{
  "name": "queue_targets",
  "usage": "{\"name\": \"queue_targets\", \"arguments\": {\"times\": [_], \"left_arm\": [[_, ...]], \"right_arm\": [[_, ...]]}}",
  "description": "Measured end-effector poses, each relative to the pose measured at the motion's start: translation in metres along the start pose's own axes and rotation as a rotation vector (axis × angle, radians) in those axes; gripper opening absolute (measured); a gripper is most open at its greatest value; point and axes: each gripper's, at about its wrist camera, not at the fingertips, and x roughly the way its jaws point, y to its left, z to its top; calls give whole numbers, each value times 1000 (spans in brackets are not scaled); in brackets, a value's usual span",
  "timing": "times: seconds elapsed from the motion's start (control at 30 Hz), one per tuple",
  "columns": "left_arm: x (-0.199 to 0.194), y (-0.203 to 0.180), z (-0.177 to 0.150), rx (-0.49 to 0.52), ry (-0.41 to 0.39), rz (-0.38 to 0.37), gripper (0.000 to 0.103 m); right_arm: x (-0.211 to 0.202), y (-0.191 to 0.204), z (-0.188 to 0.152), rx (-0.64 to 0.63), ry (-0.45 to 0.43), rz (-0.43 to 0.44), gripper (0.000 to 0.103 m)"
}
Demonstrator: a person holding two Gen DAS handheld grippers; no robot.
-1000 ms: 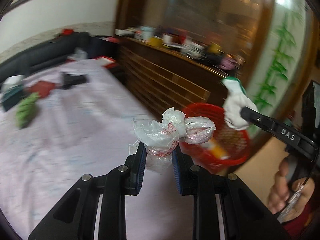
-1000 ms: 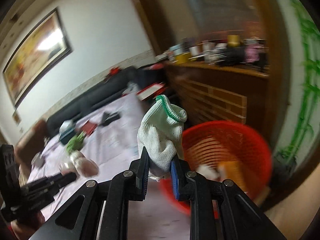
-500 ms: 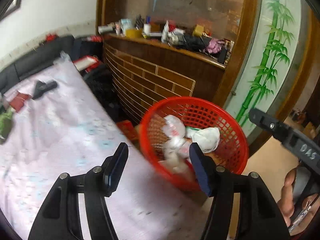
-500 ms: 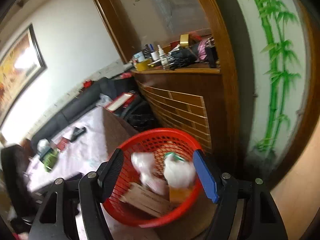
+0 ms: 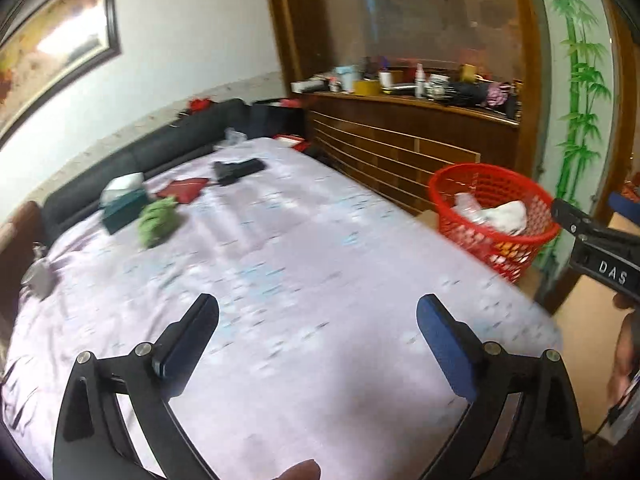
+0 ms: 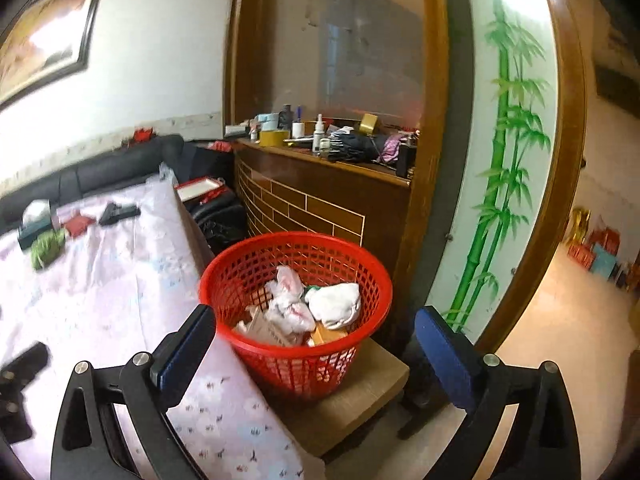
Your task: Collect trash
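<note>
A red mesh basket (image 6: pixel 372 276) stands on a low stool beside the table; it also shows in the left wrist view (image 5: pixel 444 192) at the right. In it lie a knotted plastic bag (image 6: pixel 288 300) and a white glove (image 6: pixel 336 308). My right gripper (image 6: pixel 316 320) is open and empty just above and in front of the basket. My left gripper (image 5: pixel 318 312) is open and empty over the pink tablecloth (image 5: pixel 280 280). A green crumpled thing (image 5: pixel 156 220) lies at the table's far left.
A teal tissue box (image 5: pixel 120 204), a red pouch (image 5: pixel 182 190) and a black object (image 5: pixel 238 170) lie at the table's far side. A black sofa (image 5: pixel 140 160) runs behind it. A cluttered wooden counter (image 6: pixel 320 184) stands behind the basket. Right of it is a doorway.
Both grippers let go of the bag and the glove over the basket, where they now lie. The left gripper has swung back over the table; the right has pulled back a little.
</note>
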Motion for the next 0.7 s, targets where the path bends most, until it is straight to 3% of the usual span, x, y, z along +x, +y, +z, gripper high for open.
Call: {"name": "queue_targets", "arguments": {"times": [0.2,0.53,0.7], "left_arm": [[-14,28,-21,-75,2,20,99],[-23,33,-34,-65,2,141,99],[-23,31,-37,-60,11,138,99]], "right_arm": [[-9,23,-9,-52,18,18,101],[-21,41,-11,-94,10,33,101],[-21,41,-13,-96,10,42,101]]}}
